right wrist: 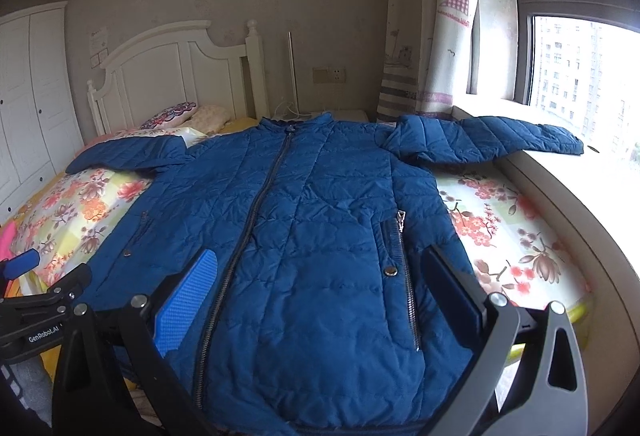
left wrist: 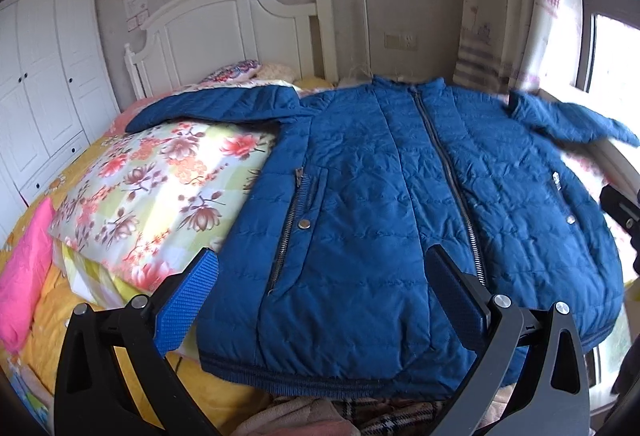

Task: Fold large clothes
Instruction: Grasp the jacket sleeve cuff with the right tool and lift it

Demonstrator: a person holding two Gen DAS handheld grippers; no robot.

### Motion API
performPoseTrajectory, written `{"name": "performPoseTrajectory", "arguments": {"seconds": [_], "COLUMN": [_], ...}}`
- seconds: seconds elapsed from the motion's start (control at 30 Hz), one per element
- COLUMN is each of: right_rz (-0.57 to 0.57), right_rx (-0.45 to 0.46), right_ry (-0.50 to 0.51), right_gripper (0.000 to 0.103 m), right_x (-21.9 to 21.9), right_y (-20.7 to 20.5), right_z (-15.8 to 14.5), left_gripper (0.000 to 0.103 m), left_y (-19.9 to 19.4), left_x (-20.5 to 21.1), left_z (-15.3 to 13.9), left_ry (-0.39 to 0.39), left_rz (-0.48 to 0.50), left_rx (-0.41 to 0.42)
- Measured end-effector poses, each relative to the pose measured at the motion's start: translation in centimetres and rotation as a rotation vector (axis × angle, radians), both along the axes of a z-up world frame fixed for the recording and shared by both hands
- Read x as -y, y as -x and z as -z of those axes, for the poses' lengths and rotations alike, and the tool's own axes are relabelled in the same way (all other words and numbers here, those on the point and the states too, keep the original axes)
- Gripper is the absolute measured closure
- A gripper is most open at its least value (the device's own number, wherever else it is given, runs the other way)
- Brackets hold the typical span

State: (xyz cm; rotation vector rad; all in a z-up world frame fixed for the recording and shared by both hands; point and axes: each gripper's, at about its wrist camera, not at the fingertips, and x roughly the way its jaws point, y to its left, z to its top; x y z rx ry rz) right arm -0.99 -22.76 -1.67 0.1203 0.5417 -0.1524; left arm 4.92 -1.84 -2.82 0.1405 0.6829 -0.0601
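Note:
A blue quilted jacket lies front up and zipped on the bed, hem toward me; it also shows in the right wrist view. Its sleeves spread out sideways, one resting on the window sill, the other over a floral pillow. My left gripper is open and empty, hovering over the jacket's lower left part near the hem. My right gripper is open and empty above the lower right part, near the pocket zipper. The left gripper's edge shows at the right wrist view's left side.
A floral pillow and a pink cloth lie left of the jacket. A floral sheet covers the bed on the right, beside the window sill. A white headboard and a wardrobe stand behind. A plaid fabric lies below the hem.

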Motion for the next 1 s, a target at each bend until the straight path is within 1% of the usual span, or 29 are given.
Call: {"name": "performPoseTrajectory", "arguments": {"seconds": [0.1, 0.13, 0.17, 0.2, 0.27, 0.3, 0.33, 0.37, 0.4, 0.47, 0.5, 0.57, 0.63, 0.7, 0.77, 0.8, 0.83, 0.87, 0.9, 0.93, 0.97, 1.0], "right_rz": [0.054, 0.08, 0.114, 0.14, 0.221, 0.252, 0.275, 0.314, 0.34, 0.397, 0.43, 0.48, 0.526, 0.567, 0.606, 0.614, 0.62, 0.63, 0.634, 0.63, 0.619, 0.588], "right_rx": [-0.038, -0.042, -0.055, -0.069, -0.094, -0.11, -0.126, -0.147, -0.151, -0.15, -0.156, -0.161, -0.179, -0.19, -0.199, -0.198, -0.197, -0.198, -0.196, -0.162, -0.123, -0.073], "right_ry": [-0.015, -0.017, -0.026, -0.042, -0.081, -0.094, -0.107, -0.137, -0.153, -0.189, -0.226, -0.292, -0.329, -0.343, -0.357, -0.366, -0.369, -0.374, -0.382, -0.394, -0.393, -0.379], "right_gripper": [0.002, 0.002, 0.002, 0.002, 0.002, 0.002, 0.002, 0.002, 0.002, 0.002, 0.002, 0.002, 0.002, 0.003, 0.004, 0.01, 0.023, 0.033, 0.056, 0.083, 0.09, 0.092], "right_x": [2.8, 4.0, 5.7, 7.2, 11.2, 12.9, 14.4, 16.9, 18.7, 22.2, 24.3, 27.5, 30.1, 32.1, 33.7, 34.2, 34.4, 34.9, 35.0, 35.1, 34.8, 34.2], "right_y": [-2.4, -3.3, -4.7, -5.8, -8.9, -10.4, -11.8, -14.1, -15.5, -18.3, -19.7, -21.6, -23.4, -24.9, -25.9, -26.3, -26.5, -26.8, -27.0, -27.0, -26.8, -27.0], "right_z": [0.6, 0.7, 0.8, 1.0, 1.4, 1.7, 2.0, 2.5, 2.8, 3.3, 3.8, 4.6, 5.7, 6.7, 7.4, 7.6, 7.6, 7.7, 7.7, 7.3, 6.7, 5.9], "left_gripper": [0.004, 0.004, 0.004, 0.004, 0.004, 0.004, 0.004, 0.004, 0.004, 0.004, 0.004, 0.004, 0.004, 0.004, 0.004, 0.004, 0.004, 0.004, 0.004, 0.004, 0.004, 0.004], "left_y": [-3.4, -5.7, -7.1, -8.9, -13.8, -16.2, -17.8, -19.7, -21.5, -24.1, -25.2, -27.3, -28.3, -28.4, -28.2, -28.3, -28.3, -28.4, -28.5, -28.5, -28.5, -28.5], "left_x": [1.2, 1.9, 2.4, 3.1, 4.4, 5.0, 5.4, 5.8, 6.0, 6.1, 6.1, 5.6, 5.3, 5.0, 5.6, 5.8, 5.9, 5.9, 5.9, 6.0, 5.9, 5.9], "left_z": [0.8, 1.2, 1.5, 1.9, 2.9, 3.4, 3.8, 4.2, 4.6, 5.5, 5.9, 6.9, 7.6, 8.1, 8.3, 8.4, 8.4, 8.4, 8.4, 8.4, 8.4, 8.4], "left_ry": [-0.03, -0.056, -0.069, -0.079, -0.085, -0.088, -0.093, -0.098, -0.099, -0.077, -0.055, 0.024, 0.09, 0.11, 0.083, 0.07, 0.068, 0.069, 0.067, 0.064, 0.064, 0.062], "left_rz": [0.029, 0.048, 0.06, 0.076, 0.1, 0.093, 0.082, 0.07, 0.061, 0.051, 0.049, 0.069, 0.089, 0.092, 0.091, 0.09, 0.089, 0.088, 0.087, 0.087, 0.088, 0.089], "left_rx": [-0.05, -0.08, -0.099, -0.127, -0.196, -0.216, -0.222, -0.224, -0.227, -0.247, -0.261, -0.297, -0.301, -0.267, -0.262, -0.264, -0.268, -0.272, -0.275, -0.279, -0.283, -0.285]}}
